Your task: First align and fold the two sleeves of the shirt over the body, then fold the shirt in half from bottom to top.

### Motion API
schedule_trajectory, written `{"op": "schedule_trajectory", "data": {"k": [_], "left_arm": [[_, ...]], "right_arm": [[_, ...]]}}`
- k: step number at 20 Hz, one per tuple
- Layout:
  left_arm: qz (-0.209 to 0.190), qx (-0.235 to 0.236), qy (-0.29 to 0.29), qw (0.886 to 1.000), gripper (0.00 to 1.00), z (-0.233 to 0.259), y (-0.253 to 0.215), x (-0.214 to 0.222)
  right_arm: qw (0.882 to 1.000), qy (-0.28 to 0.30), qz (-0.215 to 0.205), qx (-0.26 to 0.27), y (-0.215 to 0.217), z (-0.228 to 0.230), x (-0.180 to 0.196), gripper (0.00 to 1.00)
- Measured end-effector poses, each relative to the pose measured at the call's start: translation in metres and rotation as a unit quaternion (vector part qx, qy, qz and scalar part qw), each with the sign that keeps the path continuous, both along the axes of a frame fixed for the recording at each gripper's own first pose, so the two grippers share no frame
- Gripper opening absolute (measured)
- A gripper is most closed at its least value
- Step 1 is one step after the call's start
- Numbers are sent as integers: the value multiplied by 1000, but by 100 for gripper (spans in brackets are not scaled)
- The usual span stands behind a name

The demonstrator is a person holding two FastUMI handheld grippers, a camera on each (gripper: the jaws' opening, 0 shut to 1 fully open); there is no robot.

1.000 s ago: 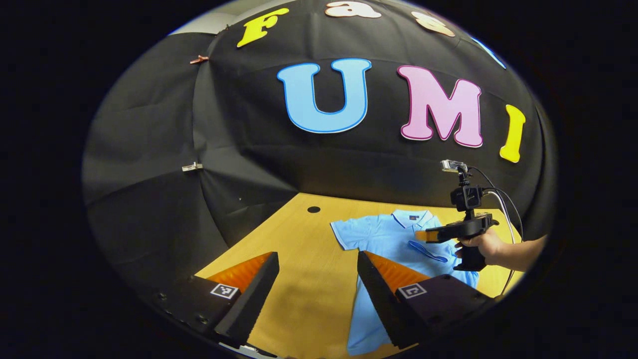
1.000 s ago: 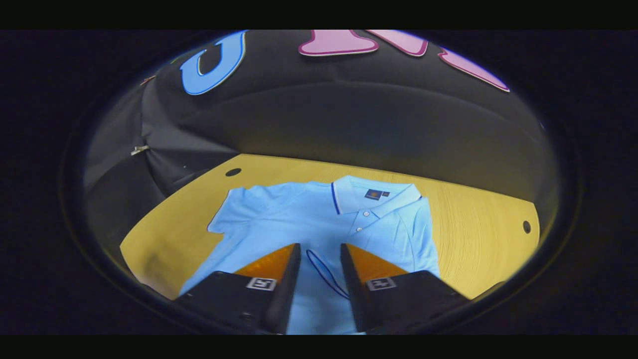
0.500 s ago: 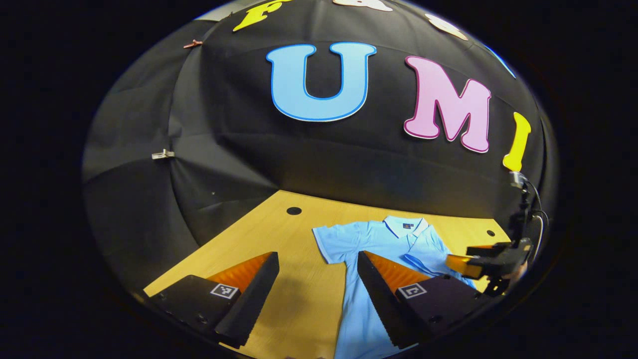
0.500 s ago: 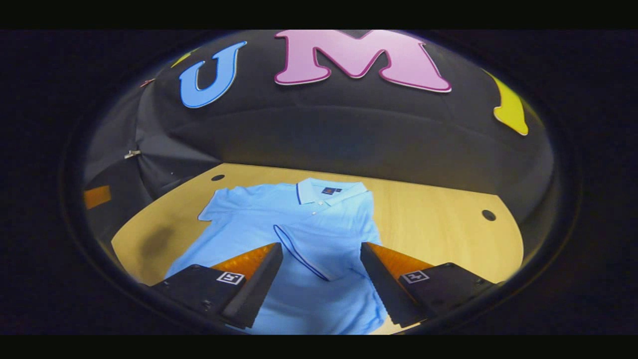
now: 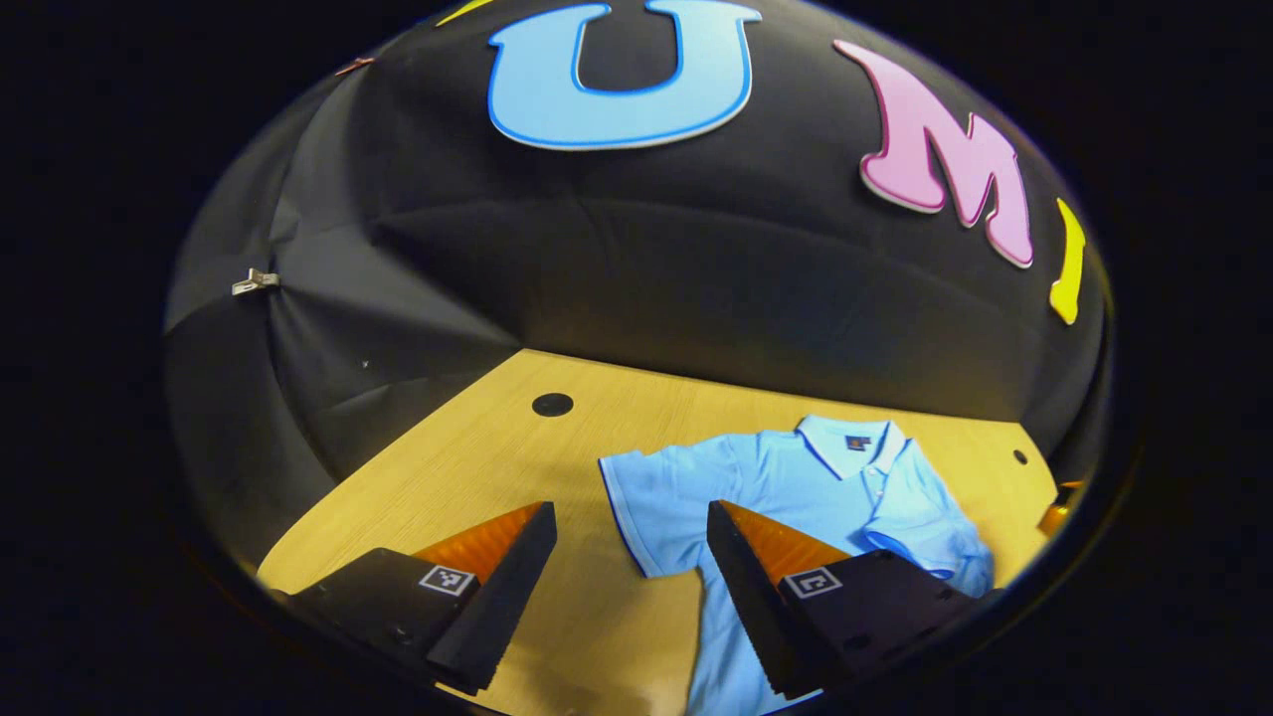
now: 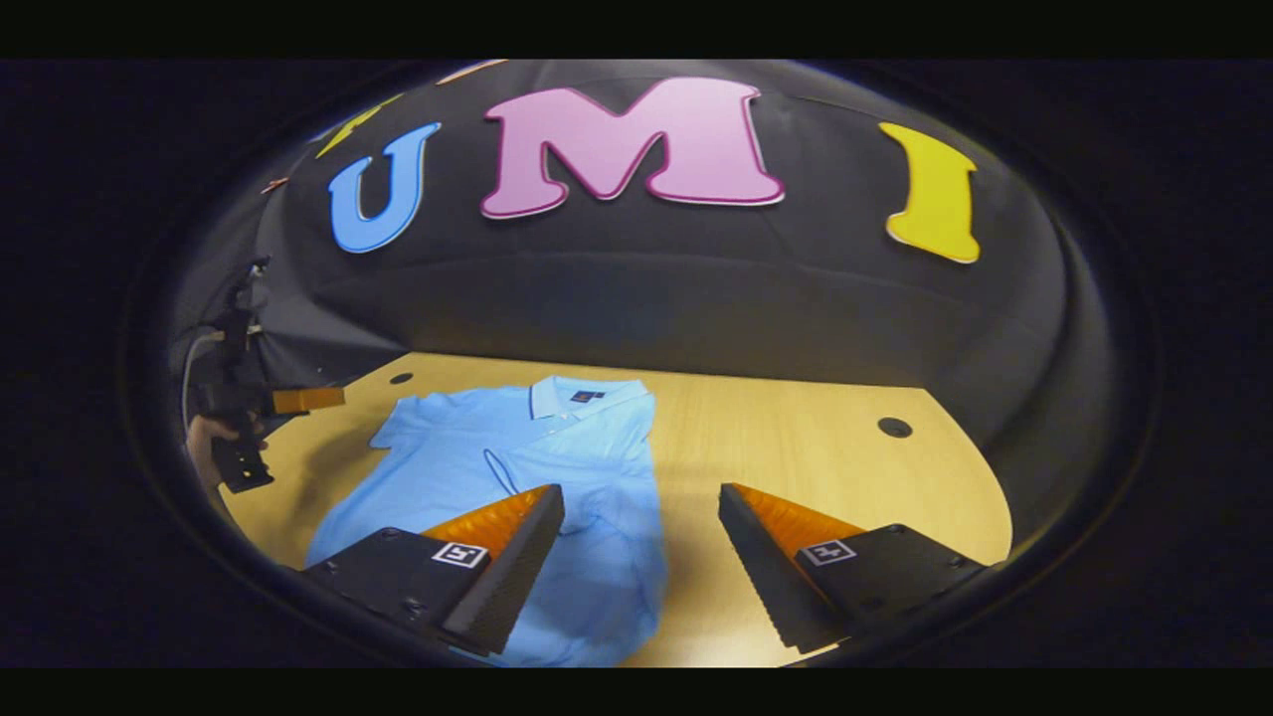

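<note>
A light blue polo shirt (image 5: 786, 477) lies flat on the wooden table (image 5: 477, 467), collar toward the booth wall. One sleeve (image 6: 517, 477) with a dark trim lies folded over the body. The other sleeve (image 5: 636, 502) is spread out on the table. My left gripper (image 5: 629, 512) is open and hovers just in front of that spread sleeve, holding nothing. My right gripper (image 6: 641, 494) is open above the shirt's side edge, with nothing between its fingers. The left gripper (image 6: 298, 400) also appears far left in the right gripper view, held by a hand (image 6: 209, 438).
The table has small round holes near its back corners (image 5: 552, 404) (image 6: 894, 427). Black cloth walls close off the back and left. Bare wood (image 6: 816, 447) stretches beside the shirt in the right gripper view. A metal clip (image 5: 254, 282) hangs on the cloth.
My right gripper opened, let go of the sleeve it had laid over the body, and drew back and aside. The left gripper came closer to the spread sleeve.
</note>
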State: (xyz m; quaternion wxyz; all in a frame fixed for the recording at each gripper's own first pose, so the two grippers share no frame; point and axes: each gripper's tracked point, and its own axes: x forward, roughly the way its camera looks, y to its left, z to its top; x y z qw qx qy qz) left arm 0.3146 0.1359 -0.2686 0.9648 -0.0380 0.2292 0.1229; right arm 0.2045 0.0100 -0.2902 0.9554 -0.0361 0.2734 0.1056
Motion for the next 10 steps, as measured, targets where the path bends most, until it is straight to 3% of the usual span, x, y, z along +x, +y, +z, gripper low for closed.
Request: {"op": "schedule_trajectory", "data": {"k": [4, 10], "left_arm": [[-7, -18, 7, 1000, 97, -32, 4, 54], [-17, 25, 47, 998, 97, -70, 15, 98]], "right_arm": [[1000, -1, -30, 7, -32, -7, -8, 98], [999, 15, -46, -1, -57, -25, -15, 98]]}}
